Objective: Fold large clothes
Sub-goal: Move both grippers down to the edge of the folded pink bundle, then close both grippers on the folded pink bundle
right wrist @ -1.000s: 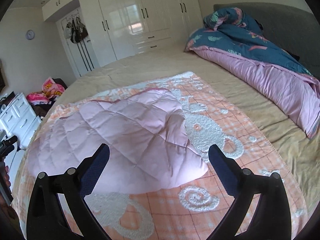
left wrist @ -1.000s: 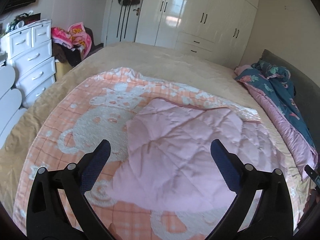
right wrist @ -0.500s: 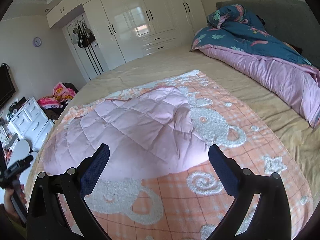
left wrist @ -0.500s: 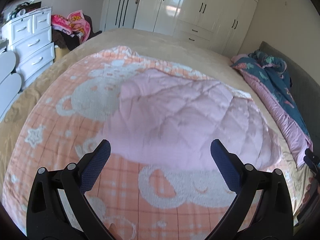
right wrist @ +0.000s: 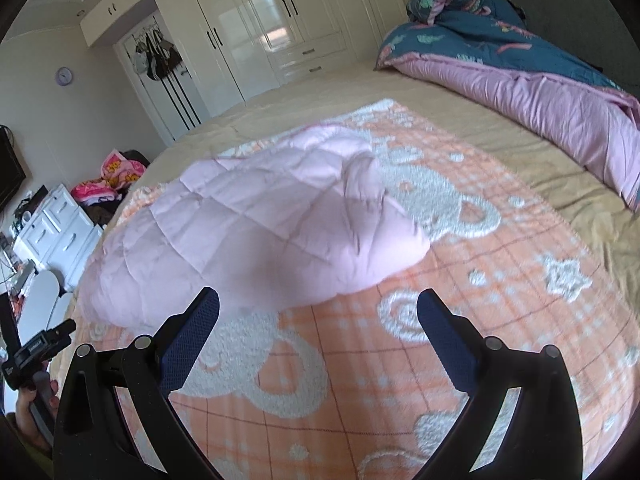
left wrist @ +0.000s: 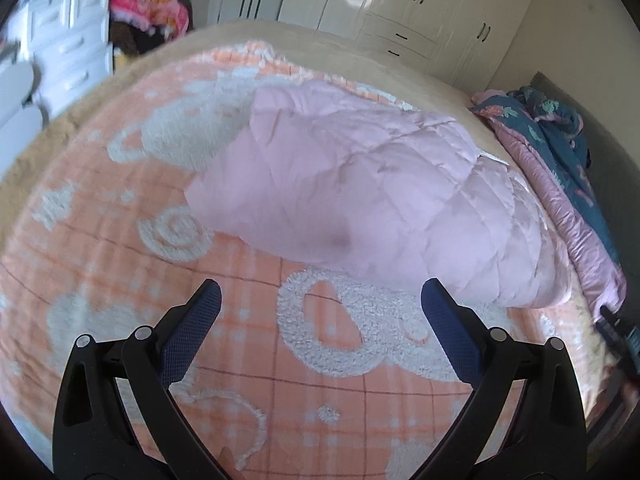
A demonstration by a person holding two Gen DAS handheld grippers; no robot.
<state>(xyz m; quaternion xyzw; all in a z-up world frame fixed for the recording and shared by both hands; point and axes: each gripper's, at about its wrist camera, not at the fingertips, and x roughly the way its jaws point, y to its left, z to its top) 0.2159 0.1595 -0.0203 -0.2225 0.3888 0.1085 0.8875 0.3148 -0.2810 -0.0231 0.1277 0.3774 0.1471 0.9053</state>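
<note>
Gaping wide, left gripper (left wrist: 320,300), right gripper (right wrist: 318,304), both empty

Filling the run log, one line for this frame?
left gripper: open, empty | right gripper: open, empty | pink quilted garment: lying on orange blanket, ungrasped

Each camera rides its own hand-held gripper and looks forward between two spread fingers, from above the near edge of the bed (left wrist: 436,84) toward the white wardrobe (right wrist: 256,40). Both sit close over the orange blanket (left wrist: 328,380) and share the pink quilted garment (right wrist: 256,232) lying mid-bed.
</note>
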